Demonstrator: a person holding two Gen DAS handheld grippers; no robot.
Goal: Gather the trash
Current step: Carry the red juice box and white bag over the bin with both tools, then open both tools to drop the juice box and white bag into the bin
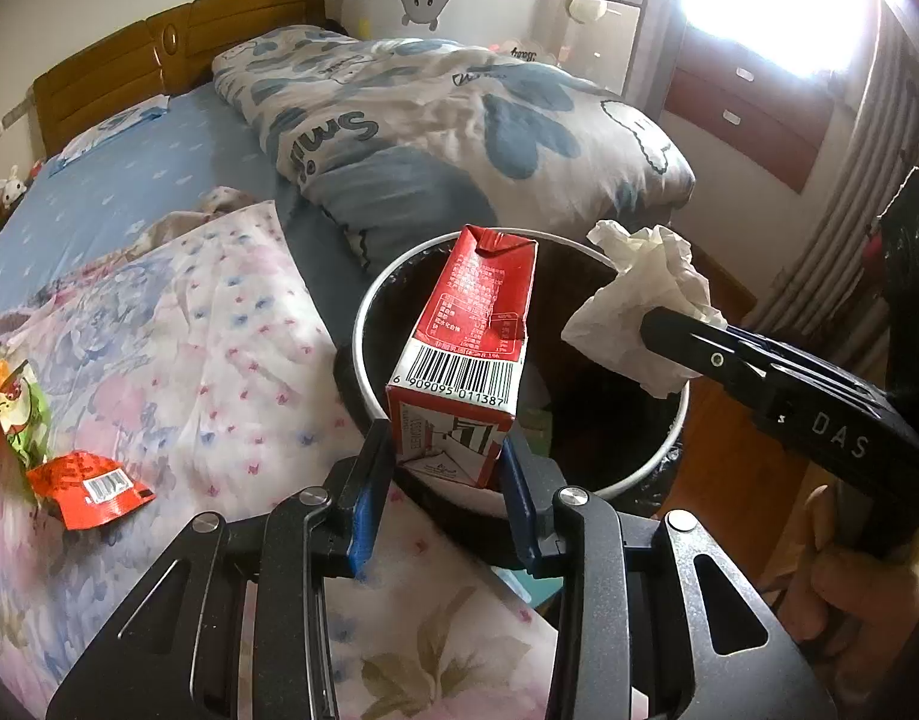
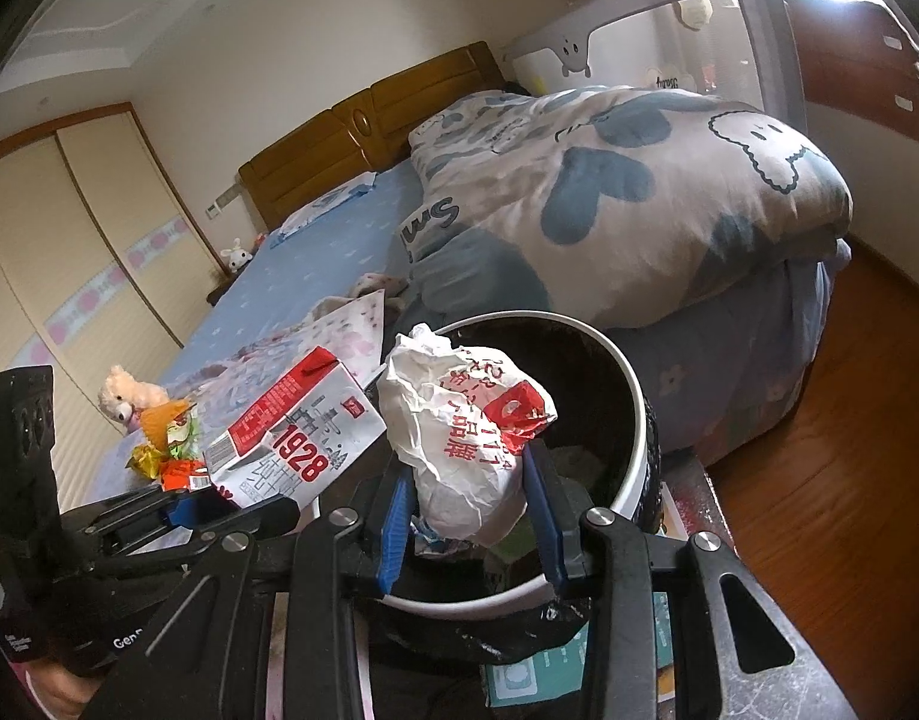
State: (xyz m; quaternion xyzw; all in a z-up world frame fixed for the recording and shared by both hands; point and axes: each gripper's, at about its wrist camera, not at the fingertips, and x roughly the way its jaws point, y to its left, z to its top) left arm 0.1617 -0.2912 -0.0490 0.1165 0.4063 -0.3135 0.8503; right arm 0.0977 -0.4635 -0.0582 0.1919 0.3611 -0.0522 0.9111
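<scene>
Your left gripper [image 1: 446, 468] is clamped on the red milk carton [image 1: 468, 348], and the carton's long axis points away from you toward 12 o'clock, out over the near rim of the black trash bin [image 1: 675, 420]. Your right gripper [image 2: 468, 501] is clamped on the crumpled paper wrapper [image 2: 459, 438], which hangs over the bin's mouth; the bin's opening lies directly ahead, at about 12 to 1 o'clock. Both grippers tilt downward toward the bin. I judge the right hand to be nearer to dropping. More wrappers [image 1: 87, 489] lie on the bed [image 1: 159, 180] at 9 o'clock.
</scene>
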